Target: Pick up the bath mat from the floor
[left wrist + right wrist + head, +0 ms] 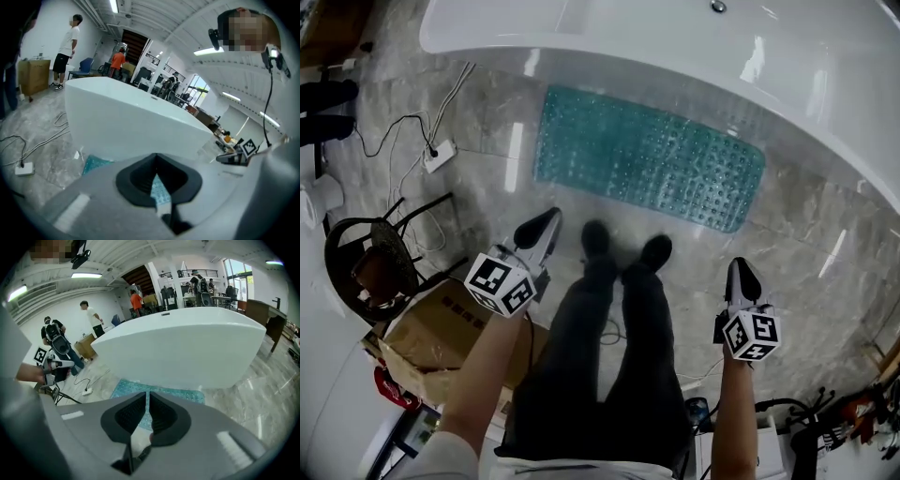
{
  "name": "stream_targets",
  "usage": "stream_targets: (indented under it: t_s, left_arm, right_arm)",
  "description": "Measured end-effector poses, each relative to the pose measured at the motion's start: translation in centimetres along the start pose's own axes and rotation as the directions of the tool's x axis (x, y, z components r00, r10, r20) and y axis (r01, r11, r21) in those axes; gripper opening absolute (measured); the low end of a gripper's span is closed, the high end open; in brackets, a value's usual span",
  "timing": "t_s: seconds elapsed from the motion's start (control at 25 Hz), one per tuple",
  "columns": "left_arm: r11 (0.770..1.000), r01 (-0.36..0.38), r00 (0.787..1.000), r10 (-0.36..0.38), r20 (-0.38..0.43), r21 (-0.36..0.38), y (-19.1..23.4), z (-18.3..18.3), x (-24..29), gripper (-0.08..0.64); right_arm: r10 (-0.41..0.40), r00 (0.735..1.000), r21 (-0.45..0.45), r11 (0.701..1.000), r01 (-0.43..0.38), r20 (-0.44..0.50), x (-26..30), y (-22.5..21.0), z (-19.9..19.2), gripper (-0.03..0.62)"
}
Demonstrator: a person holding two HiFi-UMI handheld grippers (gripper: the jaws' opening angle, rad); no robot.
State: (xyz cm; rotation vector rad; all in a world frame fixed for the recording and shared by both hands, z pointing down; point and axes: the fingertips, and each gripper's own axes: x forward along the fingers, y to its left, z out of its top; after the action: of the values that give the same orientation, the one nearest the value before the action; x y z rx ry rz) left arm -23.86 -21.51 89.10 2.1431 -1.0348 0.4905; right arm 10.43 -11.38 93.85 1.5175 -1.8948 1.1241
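Note:
A teal studded bath mat (647, 157) lies flat on the marble floor along the white bathtub (675, 37). My left gripper (551, 217) hangs above the floor, off the mat's near left corner, jaws shut and empty. My right gripper (741, 267) is held off the mat's near right end, jaws closed to a thin slit with nothing between them. In the left gripper view the mat (93, 165) shows beyond the shut left gripper (156, 161). The right gripper view has the mat (159, 391) lying past the right gripper (147, 397), in front of the tub (187, 348).
The person's black shoes (623, 251) stand just short of the mat's near edge. A power strip (439, 155) with cables lies on the floor at left. A black chair (370, 262) and a cardboard box (441, 337) sit near left. People stand far behind the tub.

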Motion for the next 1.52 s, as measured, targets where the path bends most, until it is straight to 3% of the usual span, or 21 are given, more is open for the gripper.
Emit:
stream_targets:
  t_s: [0.32, 0.52, 0.72, 1.0, 1.28, 1.52]
  left_arm:
    - [1.0, -0.02, 0.999, 0.021, -0.027, 0.017, 5.5, -7.2, 5.6, 0.005]
    - [0.999, -0.034, 0.999, 0.034, -0.037, 0.003, 9.3, -10.4, 8.9, 0.021]
    - [0.998, -0.056, 0.996, 0.058, -0.064, 0.036, 14.1, -13.2, 12.6, 0.042]
    - [0.99, -0.014, 0.999, 0.009, -0.04, -0.137, 21.2, -16.6, 18.1, 0.077]
    - [0.998, -0.035, 0.994, 0.03, -0.106, -0.044, 28.5, -23.7, 25.1, 0.094]
    - [0.994, -0.106, 0.981, 0.106, -0.165, 0.011, 35.3, -28.2, 28.4, 0.15]
  right_arm:
    - [-0.03, 1.0, 0.043, 0.999, 0.03, -0.001, 7.3, -5.8, -5.6, 0.041]
    - [-0.056, 0.998, 0.071, 0.996, 0.056, -0.002, 11.4, -9.5, -7.5, 0.046]
    - [-0.072, 0.997, 0.075, 0.995, 0.071, 0.002, 15.4, -12.5, -8.8, 0.052]
    - [-0.084, 0.996, 0.06, 0.995, 0.085, -0.004, 22.1, -17.7, -11.7, 0.087]
    - [-0.111, 0.994, 0.024, 0.993, 0.112, -0.012, 31.0, -23.6, -17.6, 0.109]
    - [-0.137, 0.99, -0.009, 0.991, 0.137, -0.018, 36.3, -27.3, -20.6, 0.13]
